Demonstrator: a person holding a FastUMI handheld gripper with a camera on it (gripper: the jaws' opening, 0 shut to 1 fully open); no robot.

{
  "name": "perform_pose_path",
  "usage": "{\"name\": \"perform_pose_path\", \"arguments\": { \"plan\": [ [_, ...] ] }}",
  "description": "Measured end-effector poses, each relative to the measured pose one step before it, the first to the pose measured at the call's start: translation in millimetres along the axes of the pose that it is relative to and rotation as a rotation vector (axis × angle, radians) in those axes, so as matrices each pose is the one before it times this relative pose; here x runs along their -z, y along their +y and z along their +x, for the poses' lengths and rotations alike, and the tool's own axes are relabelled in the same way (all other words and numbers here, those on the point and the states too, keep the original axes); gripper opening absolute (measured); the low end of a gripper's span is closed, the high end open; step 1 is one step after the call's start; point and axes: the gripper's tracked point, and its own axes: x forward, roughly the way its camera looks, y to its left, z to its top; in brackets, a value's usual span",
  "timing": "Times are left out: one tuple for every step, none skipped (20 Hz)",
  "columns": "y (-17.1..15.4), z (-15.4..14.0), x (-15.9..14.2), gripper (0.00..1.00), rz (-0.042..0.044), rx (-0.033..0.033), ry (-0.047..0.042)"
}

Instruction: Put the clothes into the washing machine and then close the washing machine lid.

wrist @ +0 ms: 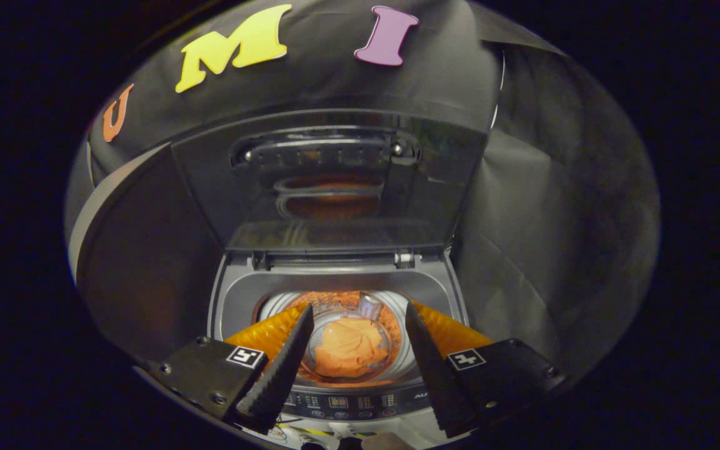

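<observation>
A top-loading washing machine (235, 294) stands ahead with its lid (335, 181) raised upright at the back. An orange garment (350, 347) lies crumpled at the bottom of the drum, seen between my fingers and well below them. My gripper (357, 315) hovers open above the drum mouth with nothing between its fingers (282, 362). The lid's glass mirrors the orange drum.
The machine's control panel (347, 401) runs along the front edge just under the fingers. Black cloth walls close in on the left, right and behind the lid. A small pale object (369, 306) sits at the drum's far rim.
</observation>
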Motion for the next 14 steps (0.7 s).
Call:
{"name": "perform_pose_path", "arguments": {
  "plan": [
    [0.62, -1.79, -6.51, 0.92, -0.00374, -0.00396, -0.01128],
    [0.28, -3.19, -6.1, 0.92, -0.00247, -0.00244, -0.01267],
    [0.44, -3.78, -6.48, 0.92, 0.00042, -0.0029, -0.01417],
    [1.5, -3.82, -7.77, 0.92, 0.00239, -0.00763, -0.01398],
    [2.01, -3.26, -7.51, 0.92, 0.00258, -0.00621, -0.01611],
    [1.82, -3.75, -8.25, 0.92, -0.00246, -0.0048, -0.01507],
    [0.72, -2.22, -9.59, 0.92, -0.00451, -0.0013, -0.01934],
    [1.64, -1.2, -10.66, 0.92, -0.00412, -0.0029, -0.01911],
    [2.9, -3.59, -9.16, 0.92, -0.00045, -0.00597, -0.01514],
    [2.47, -0.91, -8.51, 0.92, -0.00448, -0.00751, -0.01089],
    [0.13, 0.51, -9.0, 0.92, -0.00485, -0.0029, -0.01422],
    [0.73, -0.74, -13.59, 0.92, -0.00476, -0.00331, -0.02016],
    [1.94, -0.63, -9.78, 0.92, -0.00231, -0.00366, -0.01643],
    [2.96, 0.42, -10.62, 0.92, 0.00136, -0.00964, -0.01283]
  ]
}}
